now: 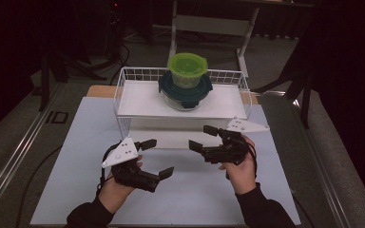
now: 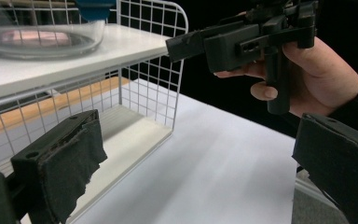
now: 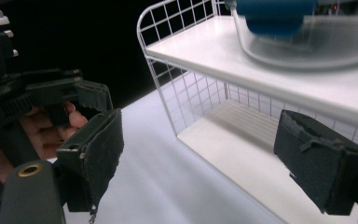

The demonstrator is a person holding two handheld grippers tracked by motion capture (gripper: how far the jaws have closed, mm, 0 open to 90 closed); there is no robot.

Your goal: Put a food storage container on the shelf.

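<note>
**Both tools empty in front of the rack**

On the left, the left tool [image 1: 155, 158] hovers over the white bench [image 1: 76, 142], jaws wide, nothing between them. Centre, the green-lidded container [image 1: 187, 69] sits stacked on the blue-lidded glass bowl [image 1: 185, 92] atop the wire rack [image 1: 123, 95]. On the right, the right tool [image 1: 204, 137] gapes wide, empty too.

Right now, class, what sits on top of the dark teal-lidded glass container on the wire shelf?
A smaller green-lidded container is stacked on the teal-lidded container, on the wire shelf. Its lid hides its contents, and it covers the middle of the teal lid.
</note>
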